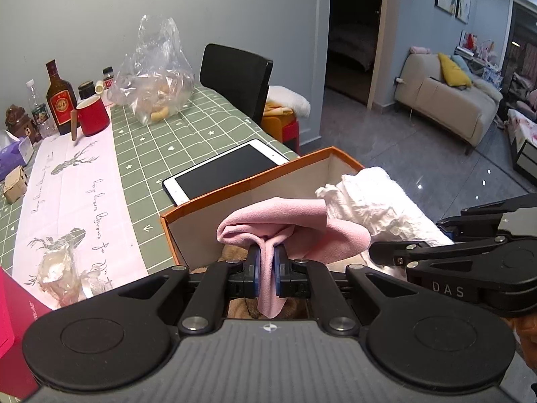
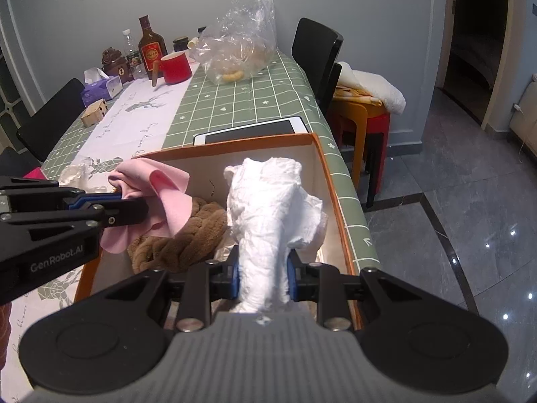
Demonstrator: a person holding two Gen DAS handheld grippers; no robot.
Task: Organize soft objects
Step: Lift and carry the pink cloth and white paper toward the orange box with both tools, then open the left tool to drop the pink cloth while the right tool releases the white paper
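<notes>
Item, nearest: left gripper (image 1: 266, 270), blue pads clamped together on a fold of the pink cloth (image 1: 285, 226), which bunches above the pads and hangs in a tail below them, held over the near left part of the orange-rimmed box (image 2: 322, 154). Item: right gripper (image 2: 263, 277), pads pressed on either side of the crumpled white cloth (image 2: 272, 208), a tall wad standing up over the right half of the box. Item, inside the box, on its floor: brown plush braided piece (image 2: 188, 235), lying below the pink cloth and just left of the white cloth. Item: the box itself, white-walled, orange along the rim, set at the near end of the table (image 2: 235, 100) with its right wall close to the table edge. Item, just beyond the far wall of the box: white tablet (image 1: 228, 171), dark screen up, flat on the green checked tablecloth. Item, left of the box: pale runner (image 1: 77, 194) printed with deer and script, running away down the table. Item, well beyond the box: clear plastic bag (image 1: 156, 70), crumpled upright. Item, far end, left of the bag: red mug (image 1: 94, 116), amber bottle (image 1: 60, 99) with red label, purple tissue pack (image 2: 100, 89). Item, beyond the box to the right of the table: black chair (image 1: 236, 79).
</notes>
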